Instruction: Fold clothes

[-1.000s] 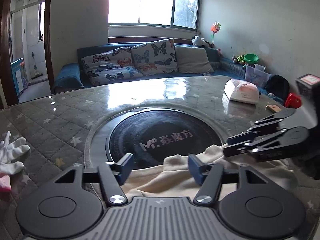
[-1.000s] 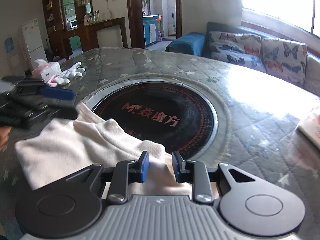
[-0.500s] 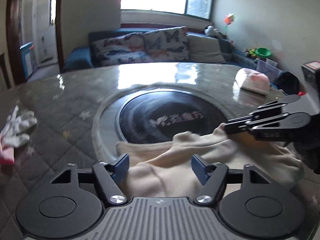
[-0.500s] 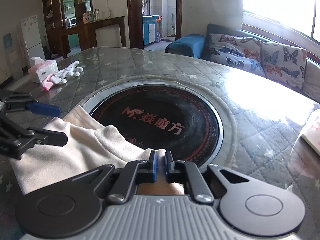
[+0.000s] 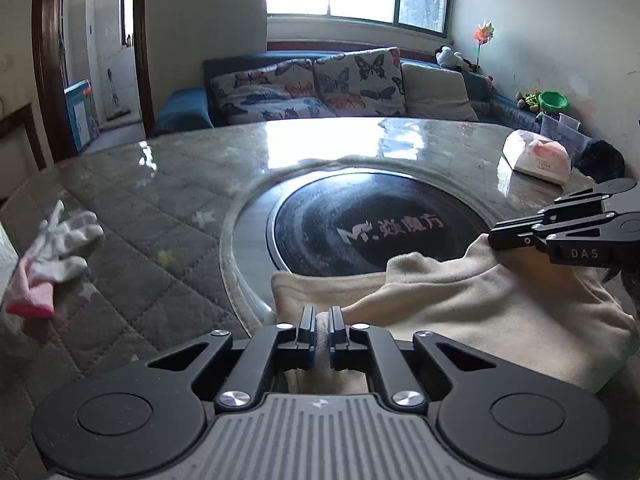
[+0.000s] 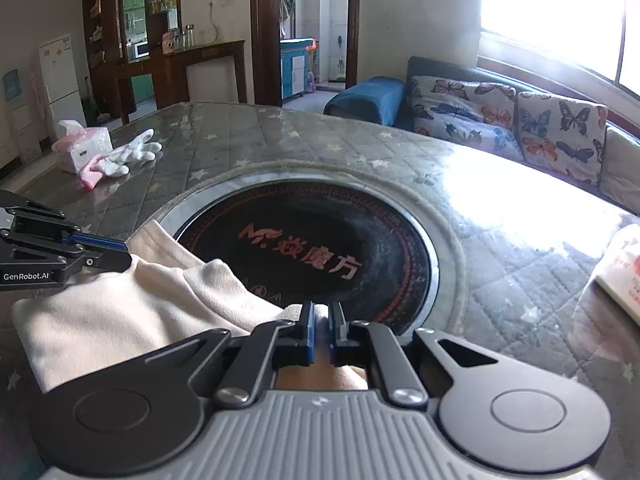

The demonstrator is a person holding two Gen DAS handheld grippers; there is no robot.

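Where it lies bunched on the near edge of the quilted table (image 5: 168, 216), partly over the black round hotplate (image 5: 372, 224), the cream garment (image 5: 480, 300) is soft and creased. My left gripper (image 5: 322, 322) is pinched nearly closed on its near hem; my right gripper (image 6: 322, 318) likewise clamps a fold. White gloves (image 5: 60, 248) lie well apart.

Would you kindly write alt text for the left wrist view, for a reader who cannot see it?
The left gripper is shut on the near edge of a cream garment lying on a quilted table, while the right gripper pinches its far corner. A white glove lies to the left.
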